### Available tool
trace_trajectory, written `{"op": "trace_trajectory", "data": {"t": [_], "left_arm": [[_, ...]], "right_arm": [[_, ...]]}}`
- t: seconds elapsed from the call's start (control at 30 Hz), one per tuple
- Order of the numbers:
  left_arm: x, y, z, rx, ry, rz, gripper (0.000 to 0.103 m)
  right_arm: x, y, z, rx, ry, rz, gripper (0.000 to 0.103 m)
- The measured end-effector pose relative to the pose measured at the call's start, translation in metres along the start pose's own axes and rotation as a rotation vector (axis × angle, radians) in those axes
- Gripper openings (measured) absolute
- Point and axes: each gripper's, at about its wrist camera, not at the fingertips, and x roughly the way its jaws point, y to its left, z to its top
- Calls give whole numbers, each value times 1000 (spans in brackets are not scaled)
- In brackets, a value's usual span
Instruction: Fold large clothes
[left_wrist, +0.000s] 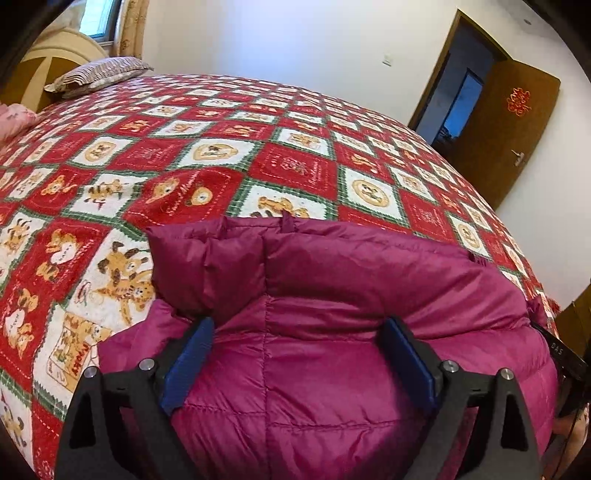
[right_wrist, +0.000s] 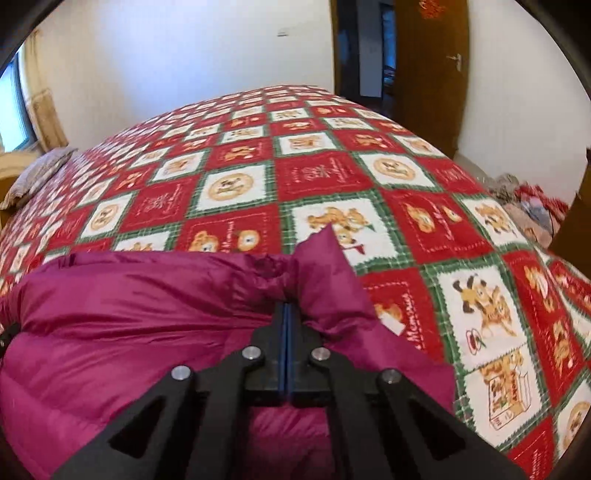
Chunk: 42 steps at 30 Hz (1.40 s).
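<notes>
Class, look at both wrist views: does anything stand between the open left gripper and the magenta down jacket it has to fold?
Nothing visible does. The left gripper hangs open directly over the down jacket, with only jacket fabric between its fingers.

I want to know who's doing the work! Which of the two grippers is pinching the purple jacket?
The right gripper: its jaws are shut on a fold of the purple jacket. The left gripper is wide open over the jacket, pinching nothing.

Your left gripper (left_wrist: 297, 328) has its blue-padded fingers (left_wrist: 188, 360) spread wide, pads facing each other, nothing pinched between them. Your right gripper (right_wrist: 287, 306) has its fingers pressed together, fabric bunched at their tips.
</notes>
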Motion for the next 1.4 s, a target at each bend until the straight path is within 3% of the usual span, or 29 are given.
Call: {"op": "trace_trajectory", "data": {"t": [0.23,0.43,0.57,0.77,1.0,1.07,1.23,1.4], "left_arm": [[2,-2,-1,18,4,28,93],[4,-6,-1,38,9,50,93],[4,-5,-2,37,9,46,93],[3,-6,-2,36,9,46,93],[4,-8,0,81,60,40,93],[-9,-6,-3,124,75,16,93],[-74,14,-23,125,-20,-17,93],[-121,45,-52,-73,-100,-86,93]], "right_arm": [[0,-2,2,12,18,7,0],[-17,-9,-6,-57,51,-58,0],[-13,-34,-15,50,23,11,0],[-9,-36,-13,72,18,28,0],[-15,-8,-6,-76,63,-117,0],[-41,-3,-11,-82,10,-126,0],[-114,22,-40,-98,-121,-35,0],[-142,78,-65,-111,-142,180,0]]}}
